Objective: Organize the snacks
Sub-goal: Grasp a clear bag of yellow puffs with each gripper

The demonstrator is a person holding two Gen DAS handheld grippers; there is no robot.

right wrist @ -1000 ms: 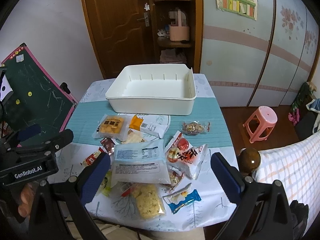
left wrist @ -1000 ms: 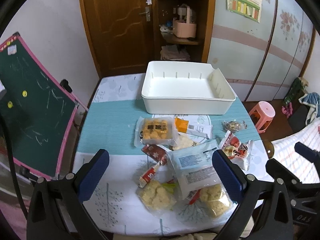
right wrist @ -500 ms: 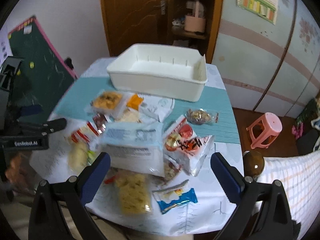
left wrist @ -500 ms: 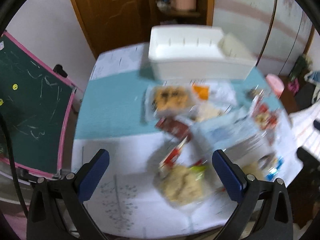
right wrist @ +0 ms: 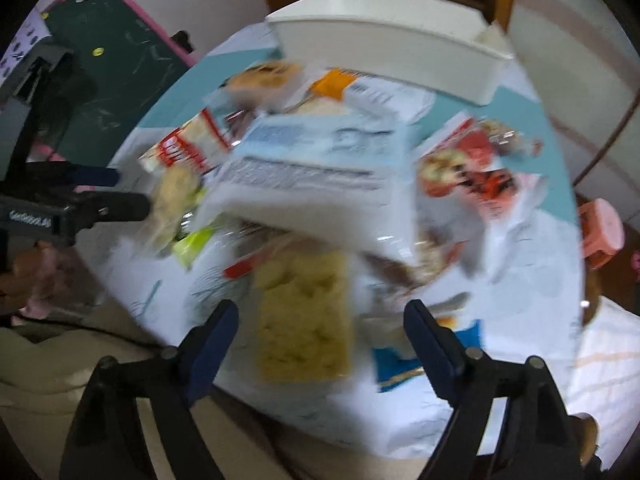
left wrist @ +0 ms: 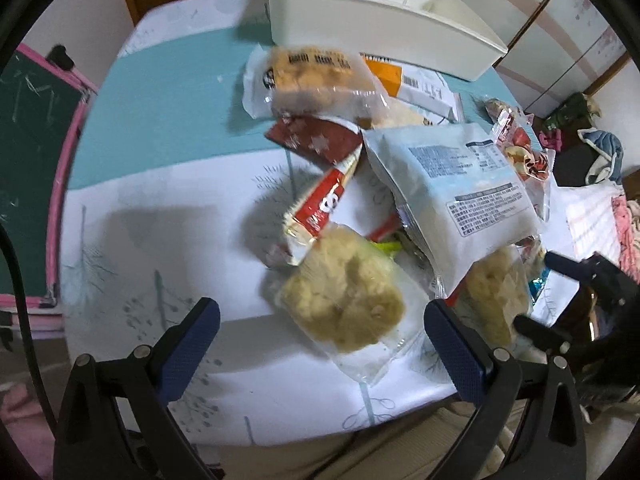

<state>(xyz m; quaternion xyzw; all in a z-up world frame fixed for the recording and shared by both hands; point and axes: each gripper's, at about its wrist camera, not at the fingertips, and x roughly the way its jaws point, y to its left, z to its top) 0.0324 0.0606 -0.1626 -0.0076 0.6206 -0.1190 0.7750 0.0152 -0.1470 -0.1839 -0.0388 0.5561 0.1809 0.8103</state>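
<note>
Our left gripper [left wrist: 320, 344], jaws wide and empty, frames the near clear rice-puff packet [left wrist: 344, 300]. Our right gripper [right wrist: 320, 336], jaws just narrowing yet empty, frames another puff packet [right wrist: 302, 320] lying lengthwise away from them.

Both wrist views look steeply down, close over the surface [left wrist: 152, 240]. Ours on the left sits nearer its left edge, the right one further right and blurred. We share the snack pile [left wrist: 400, 208], bin [right wrist: 384, 44] and chalkboard [left wrist: 28, 152].

Both tools pitched steeply downward: left tool [left wrist: 322, 338] wide-jawed, right tool [right wrist: 320, 334] narrowing.
</note>
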